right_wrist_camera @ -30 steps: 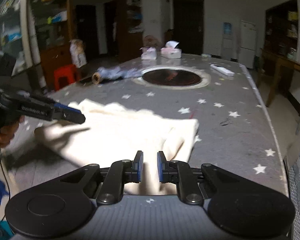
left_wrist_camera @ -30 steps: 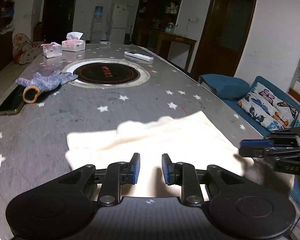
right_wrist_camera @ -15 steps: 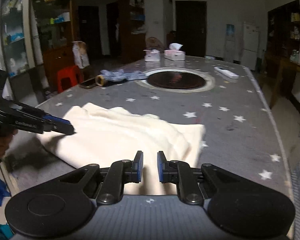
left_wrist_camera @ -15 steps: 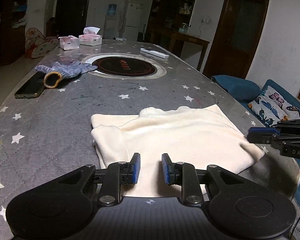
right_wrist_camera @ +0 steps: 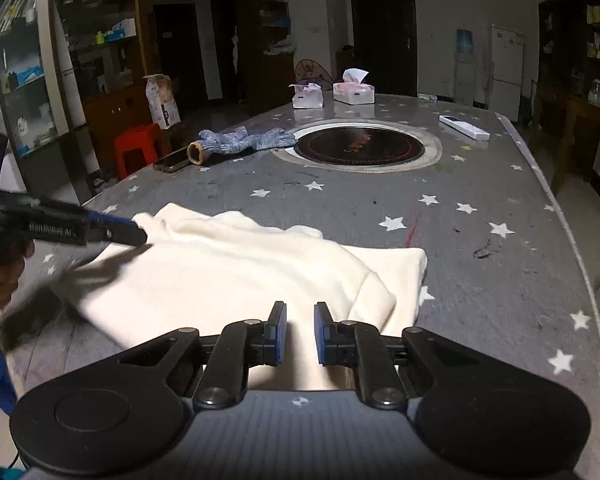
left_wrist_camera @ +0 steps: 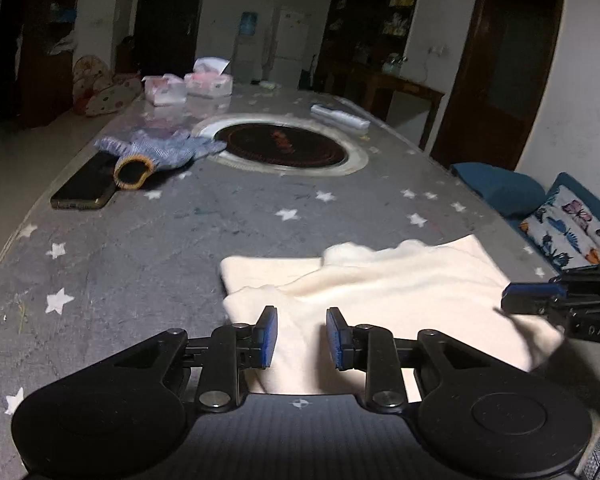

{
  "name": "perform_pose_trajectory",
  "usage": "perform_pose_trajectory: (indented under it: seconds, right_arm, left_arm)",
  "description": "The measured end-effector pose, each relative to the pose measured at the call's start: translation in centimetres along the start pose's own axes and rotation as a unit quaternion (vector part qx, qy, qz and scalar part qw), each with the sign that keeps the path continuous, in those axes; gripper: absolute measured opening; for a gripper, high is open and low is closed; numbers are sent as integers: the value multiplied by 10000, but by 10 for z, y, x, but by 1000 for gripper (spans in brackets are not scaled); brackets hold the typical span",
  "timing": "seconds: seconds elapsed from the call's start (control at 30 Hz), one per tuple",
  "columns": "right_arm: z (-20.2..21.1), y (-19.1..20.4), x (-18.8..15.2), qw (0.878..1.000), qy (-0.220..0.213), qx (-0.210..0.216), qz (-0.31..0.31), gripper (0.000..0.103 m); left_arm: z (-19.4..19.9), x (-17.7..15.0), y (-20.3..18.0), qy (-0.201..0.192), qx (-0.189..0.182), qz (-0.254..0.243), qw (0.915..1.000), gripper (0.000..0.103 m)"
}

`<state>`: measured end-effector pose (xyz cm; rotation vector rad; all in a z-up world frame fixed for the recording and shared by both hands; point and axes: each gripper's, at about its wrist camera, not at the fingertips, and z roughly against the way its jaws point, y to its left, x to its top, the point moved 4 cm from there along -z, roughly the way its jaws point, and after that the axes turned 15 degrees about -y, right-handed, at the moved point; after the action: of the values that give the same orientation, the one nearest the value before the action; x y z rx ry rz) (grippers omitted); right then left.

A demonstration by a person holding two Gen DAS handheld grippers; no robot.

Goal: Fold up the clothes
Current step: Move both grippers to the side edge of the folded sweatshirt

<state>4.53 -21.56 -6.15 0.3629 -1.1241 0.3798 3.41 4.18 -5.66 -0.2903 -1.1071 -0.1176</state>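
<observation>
Dim room light falls on a long grey counter (left_wrist_camera: 140,264) printed with white stars, a round dark hotplate (left_wrist_camera: 280,148) sunk in its middle and doors and shelves behind it. At the near edge lies the cream garment (left_wrist_camera: 380,292), partly folded, with a doubled layer and a soft ridge across it; its long axis runs side to side along that near edge. In the left wrist view the left claw (left_wrist_camera: 301,338) hovers over the garment's left end, near its left corner, and its jaws are opening with a clear gap between the blue pads and no cloth pinched between them, only cloth beneath. In the right wrist view the right claw (right_wrist_camera: 300,333) hangs over the right end, where a folded lobe bulges toward the counter's right edge; its jaws stand close together with a narrow gap and nothing gripped, so I read it as clenched on nothing. Each claw shows at the margin of the other's view, so the two flank the cloth, one at each end. Judging from this, the coming move turns on that layout: the cloth lies ahead of and below both claws, each end has its own nearer hand, and a fold would likely carry the near hem away toward the hotplate or bring one end over the other. Well apart at the far left edge lie a knitted glove (left_wrist_camera: 160,152) and a dark phone (left_wrist_camera: 86,188), with tissue boxes (left_wrist_camera: 188,86) beyond.
</observation>
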Motion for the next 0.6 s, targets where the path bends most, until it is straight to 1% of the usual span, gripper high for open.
perform_pose_trajectory:
  seconds: [0.1,0.23,0.3,0.4,0.47,0.6]
  right_arm:
    - [-12,-9,-7,9998,130,-95,-90,13]
    - [-11,-12,5,9999,19,-149,-50,13]
    - [-16,-15,12,9997,-60,-208,-72,13]
    - [-33,-22,12,9995,10,-268,-157,13]
    - [-44,-28,6,9991,161,-352,-166,13]
    - [-47,-27,10,9987,132,-403,-269,13]
  left_arm:
    - [-2,-4,3,48,5,4,10000,29]
    - [-4,-4,3,56,-10,13,10000,29]
    - [-5,-3,3,55,-6,23,10000,29]
    - [-6,-3,3,64,1,35,10000,29]
    - [-6,-3,4,87,3,66,9999,29]
    - [-8,-1,3,136,21,37,9999,30]
